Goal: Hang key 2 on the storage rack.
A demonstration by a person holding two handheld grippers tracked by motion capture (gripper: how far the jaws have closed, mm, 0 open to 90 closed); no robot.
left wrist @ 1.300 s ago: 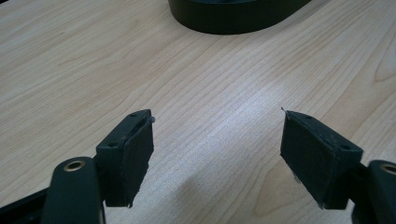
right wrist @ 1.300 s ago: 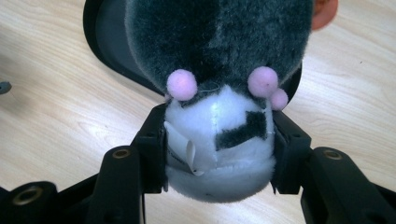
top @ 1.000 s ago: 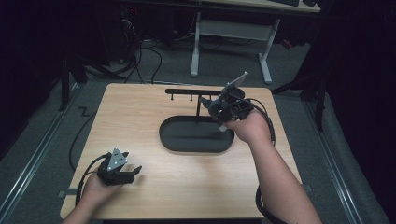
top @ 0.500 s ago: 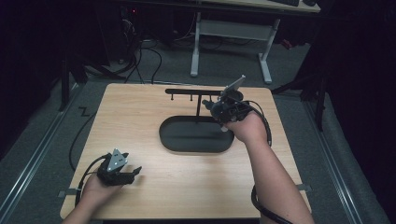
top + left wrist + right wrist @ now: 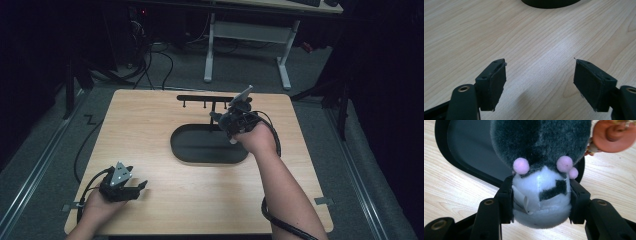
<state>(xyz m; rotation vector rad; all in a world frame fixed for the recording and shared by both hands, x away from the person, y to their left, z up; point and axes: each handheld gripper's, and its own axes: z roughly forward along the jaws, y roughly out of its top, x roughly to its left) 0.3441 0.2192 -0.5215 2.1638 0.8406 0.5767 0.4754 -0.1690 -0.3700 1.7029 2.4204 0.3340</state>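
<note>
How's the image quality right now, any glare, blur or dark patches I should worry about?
High view: table evenly lit, surroundings nearly black, and the dark plush toy is hard to separate from the right tool against the black tray. Left gripper view: a soft sheen on the wood between the open left tool. Right gripper view: plush toy so close its upper fur blurs.

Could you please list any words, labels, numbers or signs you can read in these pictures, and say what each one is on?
None can be read.
The small white fabric tag on the grey and white plush toy, clamped in the right gripper, shows no legible print.
The black oval tray and the light wooden table bear no lettering.
The open left gripper carries no marking either.
</note>
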